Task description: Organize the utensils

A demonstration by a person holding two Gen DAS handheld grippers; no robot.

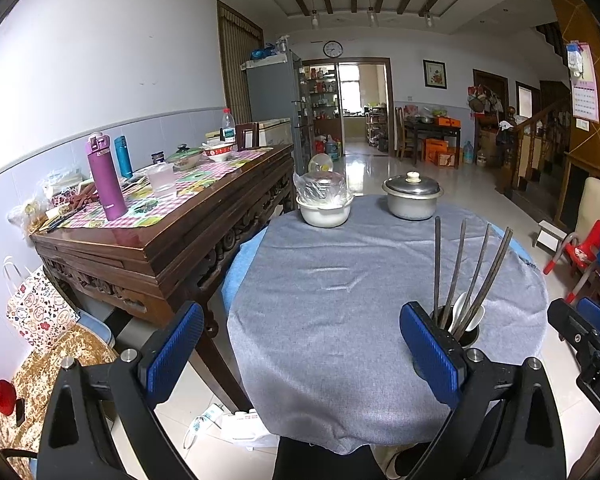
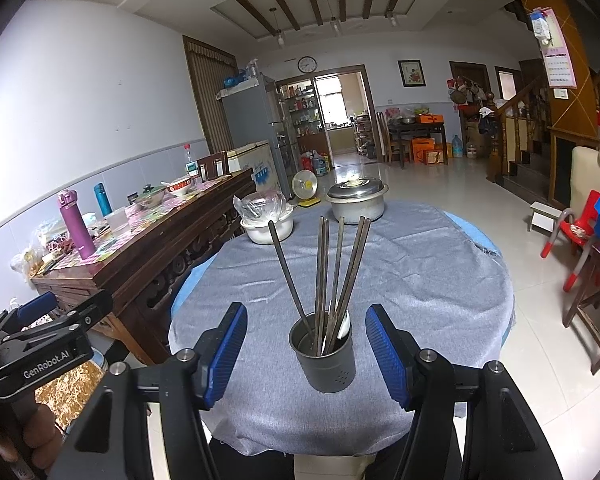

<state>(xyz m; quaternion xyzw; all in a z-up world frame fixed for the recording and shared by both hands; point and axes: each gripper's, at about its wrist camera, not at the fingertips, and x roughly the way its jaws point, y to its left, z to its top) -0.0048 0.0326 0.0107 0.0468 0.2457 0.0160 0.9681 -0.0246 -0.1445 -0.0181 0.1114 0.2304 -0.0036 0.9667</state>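
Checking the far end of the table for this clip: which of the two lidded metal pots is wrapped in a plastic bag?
The left pot, nearest the wooden sideboard: clear plastic bunches over its lid. The right pot is bare, its lid showing a pale knob.

The dark metal cylindrical holder stands near the grey-clothed round worktop edge (dark chopsticks inside it). The lidded aluminium pot sits at the far edge, right of the plastic-covered white bowl.

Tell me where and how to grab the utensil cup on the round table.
Grip the utensil cup across its round grey wall, near mid-height, coming level from the near side. The right gripper already straddles it with jaws open. Chopsticks and a white spoon jut from the top, so avoid the rim.
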